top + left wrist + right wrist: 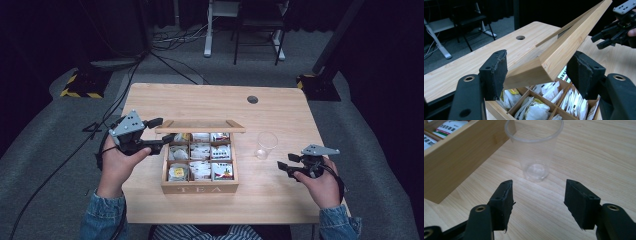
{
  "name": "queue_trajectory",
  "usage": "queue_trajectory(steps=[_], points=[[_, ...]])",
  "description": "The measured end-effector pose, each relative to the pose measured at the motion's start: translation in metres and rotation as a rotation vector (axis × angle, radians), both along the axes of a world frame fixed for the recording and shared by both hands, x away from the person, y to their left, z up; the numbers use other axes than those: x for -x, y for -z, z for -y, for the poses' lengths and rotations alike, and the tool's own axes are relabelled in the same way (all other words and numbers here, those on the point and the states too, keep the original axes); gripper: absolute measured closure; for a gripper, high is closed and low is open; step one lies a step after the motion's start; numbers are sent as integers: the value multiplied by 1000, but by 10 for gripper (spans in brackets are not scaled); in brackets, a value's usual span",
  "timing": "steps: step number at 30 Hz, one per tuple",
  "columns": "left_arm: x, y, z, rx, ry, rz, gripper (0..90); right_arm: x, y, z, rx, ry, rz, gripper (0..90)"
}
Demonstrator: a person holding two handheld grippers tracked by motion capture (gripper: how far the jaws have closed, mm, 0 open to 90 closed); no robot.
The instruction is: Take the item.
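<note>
A wooden tea box [200, 189] marked TEA stands mid-table with its lid [200, 129] raised. Its compartments hold several tea bags [201, 160]. My left gripper [161, 131] is shut on the lid's left end. In the left gripper view the lid's corner [564, 50] sits between the pads of this gripper [539, 72], above the tea bags [536, 110]. A clear plastic cup [265, 145] stands upright and empty to the right of the box. My right gripper [286, 161] hovers open beside it, nothing between its jaws. In the right gripper view the cup [534, 150] stands just beyond this gripper [537, 197].
The wooden table [200, 100] has a cable hole [252, 99] at its far right. The box's side wall [456, 167] lies left of the cup in the right gripper view. Chair and desk legs stand on the grey floor beyond the table.
</note>
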State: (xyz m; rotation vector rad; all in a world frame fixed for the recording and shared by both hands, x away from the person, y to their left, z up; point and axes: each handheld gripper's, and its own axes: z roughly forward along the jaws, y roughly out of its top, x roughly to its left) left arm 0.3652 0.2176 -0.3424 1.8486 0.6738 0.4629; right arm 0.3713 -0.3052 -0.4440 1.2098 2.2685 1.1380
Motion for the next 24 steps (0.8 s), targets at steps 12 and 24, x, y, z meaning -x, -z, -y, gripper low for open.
queue_trajectory(steps=[12, 24], points=[[1, 0, 1, -8, 3, 6, 342, 21, -30, -14, -25, -19, 46, 443], [0, -2, -2, 4, 12, 12, 342, 14, -57, -62, -55, -63, 74, 461]])
